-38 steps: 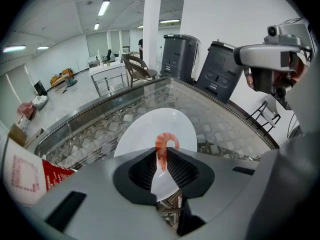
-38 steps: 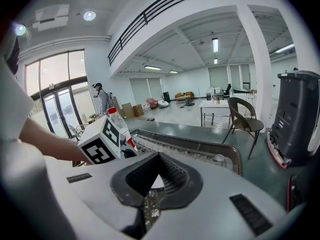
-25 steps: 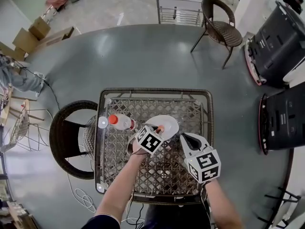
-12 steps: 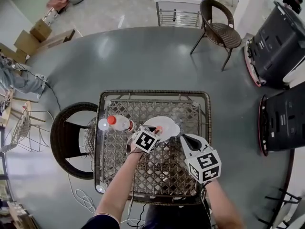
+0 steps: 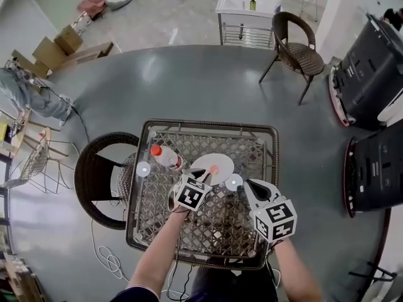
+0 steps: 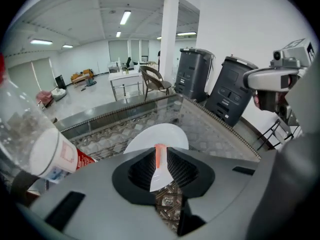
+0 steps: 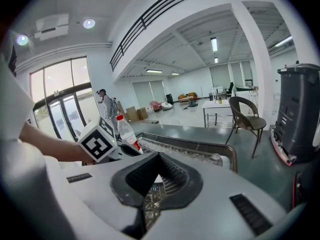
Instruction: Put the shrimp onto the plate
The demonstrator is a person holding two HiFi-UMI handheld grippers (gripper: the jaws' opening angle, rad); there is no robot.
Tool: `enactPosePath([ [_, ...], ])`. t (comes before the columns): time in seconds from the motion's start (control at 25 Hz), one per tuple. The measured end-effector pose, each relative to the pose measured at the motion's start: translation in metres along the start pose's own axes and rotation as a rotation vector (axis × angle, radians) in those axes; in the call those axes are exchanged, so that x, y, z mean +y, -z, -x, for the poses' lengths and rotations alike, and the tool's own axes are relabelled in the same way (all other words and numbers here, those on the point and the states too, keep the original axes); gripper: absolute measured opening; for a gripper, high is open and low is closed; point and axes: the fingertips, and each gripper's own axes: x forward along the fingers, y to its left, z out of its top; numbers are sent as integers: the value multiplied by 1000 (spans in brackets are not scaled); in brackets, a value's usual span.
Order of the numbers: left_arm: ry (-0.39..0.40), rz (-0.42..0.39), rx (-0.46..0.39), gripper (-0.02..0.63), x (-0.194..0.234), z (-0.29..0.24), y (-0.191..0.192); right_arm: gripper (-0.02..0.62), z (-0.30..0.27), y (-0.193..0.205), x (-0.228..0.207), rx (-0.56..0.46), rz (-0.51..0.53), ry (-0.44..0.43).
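The left claw (image 5: pixel 205 177) was clamped on the shrimp (image 5: pixel 213 168). In the left gripper view the shrimp (image 6: pixel 159 155) showed as a thin orange strip pinched between the two ribbed jaws near their tips. Its end pointed toward the white plate (image 6: pixel 150 136) just beyond. In the head view the shrimp was at the middle of the frame, over the plate (image 5: pixel 222 162) (whether it touched the plate could not be told). The left claw reached in from the plate's lower left.

The plate lay on the table (image 5: pixel 208 231), a glass top over a wicker weave, a little above the table's middle. Just to its left a clear bottle (image 5: pixel 167 158) with a red cap lay on its side, cap toward the upper left. The same bottle (image 6: pixel 35 144) filled the left edge of the left gripper view, and it appeared left of centre in the right gripper view (image 7: pixel 126 131).

The right claw (image 5: pixel 247 183) was near the plate's lower right edge and apart from it. In its own view the jaws (image 7: pixel 157 159) were together with nothing between them, and the table weave showed through the gap lower down. A round disc (image 5: pixel 233 182) lay between the plate and the right claw, and a second disc (image 5: pixel 143 169) lay left of the bottle.

A dark wicker chair (image 5: pixel 94 168) stood at the table's left edge, and a brown chair (image 5: pixel 295 39) stood in the upper right of the head view. Black bins (image 5: pixel 368 61) were along the right edge.
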Motion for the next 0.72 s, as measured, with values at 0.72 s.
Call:
enactPosePath([
  [0.72, -111, 92, -526, 9, -101, 188, -82, 5, 68, -82, 56, -178, 99, -224],
])
